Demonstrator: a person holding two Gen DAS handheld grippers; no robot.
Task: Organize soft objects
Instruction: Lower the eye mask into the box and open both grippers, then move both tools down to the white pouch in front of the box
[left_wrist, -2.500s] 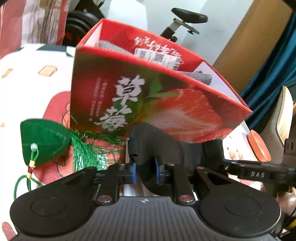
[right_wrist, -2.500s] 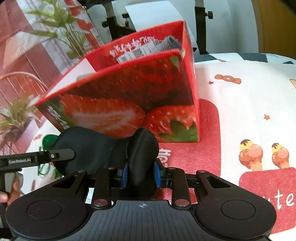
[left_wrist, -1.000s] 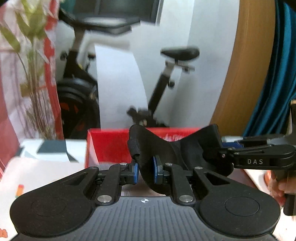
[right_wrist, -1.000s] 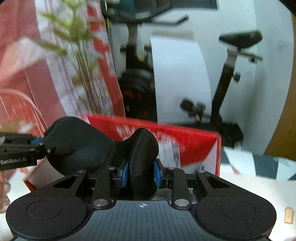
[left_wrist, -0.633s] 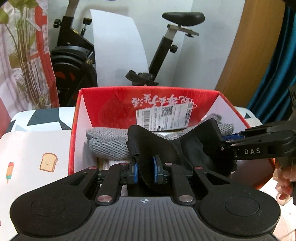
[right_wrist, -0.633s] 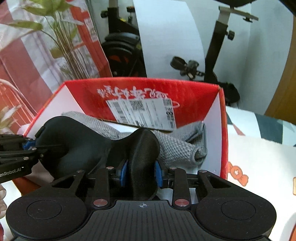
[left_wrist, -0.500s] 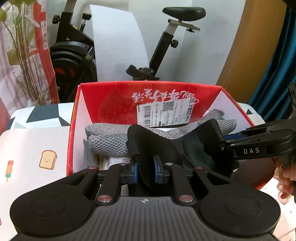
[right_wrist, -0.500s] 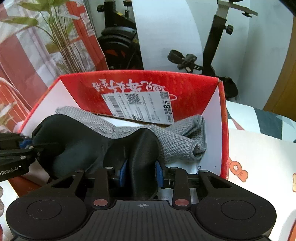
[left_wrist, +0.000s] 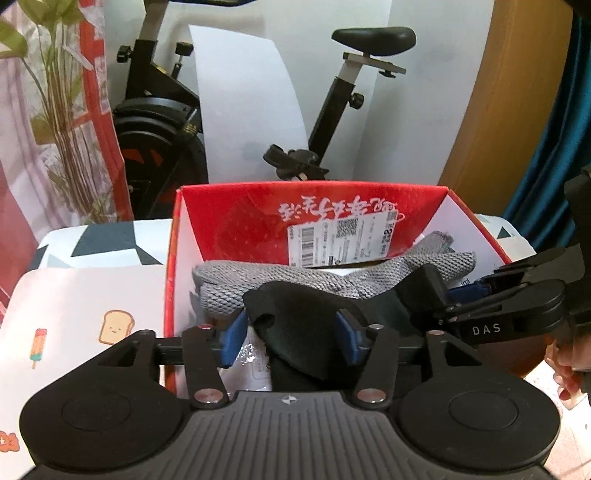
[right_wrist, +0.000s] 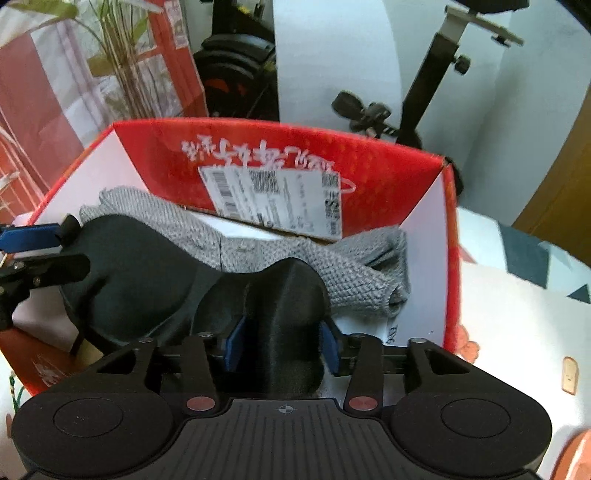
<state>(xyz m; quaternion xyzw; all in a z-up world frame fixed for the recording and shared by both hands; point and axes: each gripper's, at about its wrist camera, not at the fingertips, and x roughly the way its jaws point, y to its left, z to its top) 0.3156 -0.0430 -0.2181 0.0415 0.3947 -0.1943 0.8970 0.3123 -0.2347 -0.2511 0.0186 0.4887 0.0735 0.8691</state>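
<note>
A black soft eye mask hangs over the open red strawberry box. My left gripper is open, its blue pads apart on either side of the mask's left end. My right gripper is also open, with the mask's right end lying loose between its pads. A grey knitted cloth lies inside the box under the mask. The right gripper also shows in the left wrist view.
The box stands on a table with a cartoon-print cloth. An exercise bike and a white board stand behind the table. A plant is at the back left.
Both grippers carried the mask up from in front of the box to over its opening, then lowered it. In the last half second both sets of jaws opened and released the mask.
</note>
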